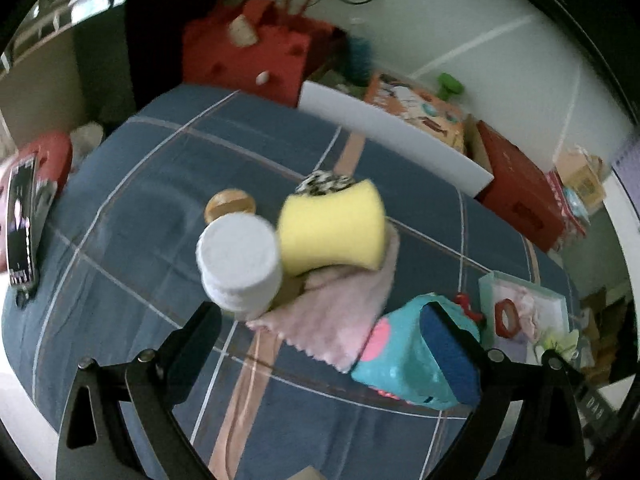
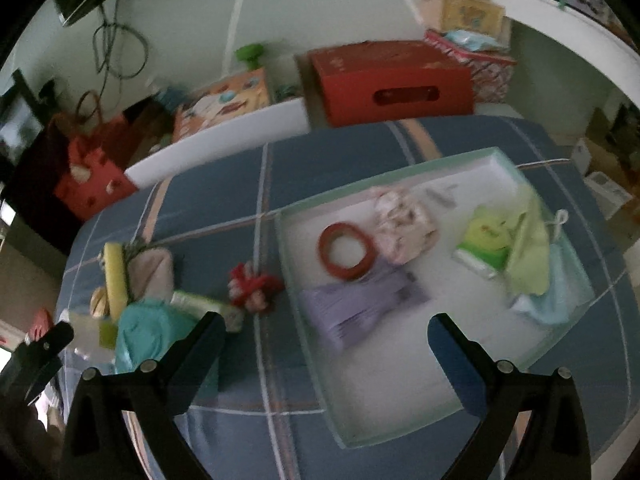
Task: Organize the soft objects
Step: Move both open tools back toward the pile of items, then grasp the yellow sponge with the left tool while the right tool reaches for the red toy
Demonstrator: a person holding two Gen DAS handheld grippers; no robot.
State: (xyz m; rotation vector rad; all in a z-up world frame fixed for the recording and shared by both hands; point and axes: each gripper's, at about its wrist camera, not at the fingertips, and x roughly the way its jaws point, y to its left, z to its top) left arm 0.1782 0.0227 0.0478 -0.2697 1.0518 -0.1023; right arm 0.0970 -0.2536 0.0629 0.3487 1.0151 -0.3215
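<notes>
Teal plush touching left tool, spread wide; right tool spread, empty.

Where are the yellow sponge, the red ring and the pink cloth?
yellow sponge (image 1: 332, 230): left wrist view, middle of its broad yellow face.
red ring (image 2: 347, 251): right wrist view, lower left of its band, inside the tray.
pink cloth (image 1: 336, 308): left wrist view, fuzzy part below the sponge.
</notes>
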